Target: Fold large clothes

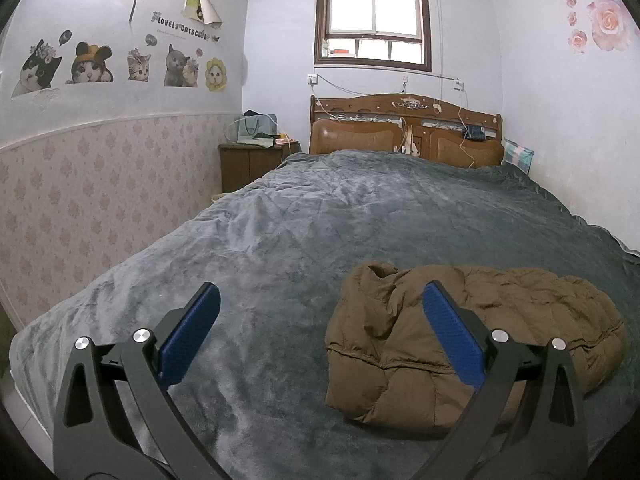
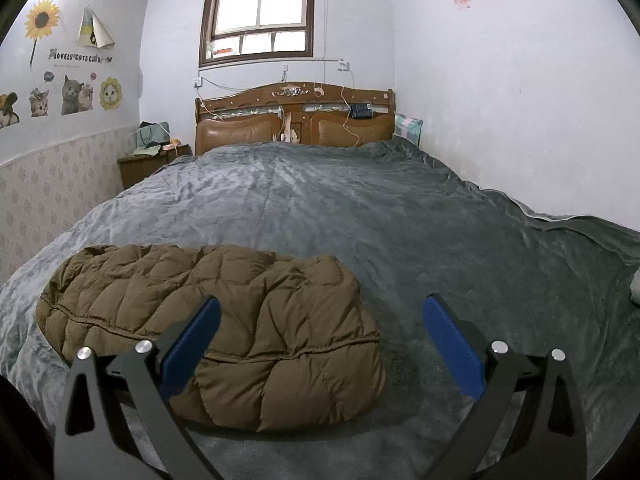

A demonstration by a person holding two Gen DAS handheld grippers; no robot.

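A: Which way did the brown quilted jacket [image 2: 212,336] run on the bed [image 2: 360,216]?

B: Its long axis lay crosswise to the bed, roughly from 9 to 3 o'clock in both wrist views, bundled into a thick folded heap near the foot of the grey blanket [image 1: 320,208]. In the left wrist view the crumpled end [image 1: 376,280] pointed toward 9 o'clock, with the rounded quilted bulk stretching toward 3 o'clock.

A: And where did it sit relative to each claw?

B: The left claw [image 1: 322,334] hovered with its jaws spread wide, gripping nothing; the jacket [image 1: 472,336] lay toward 3 o'clock, behind the right-hand blue pad [image 1: 452,340]. The right claw [image 2: 320,342] was equally wide open and empty; there the jacket lay toward 9 o'clock, behind the left-hand blue pad [image 2: 188,348], its right edge reaching into the gap between the jaws.

A: Were the pads touching the fabric?

B: That could not be told.
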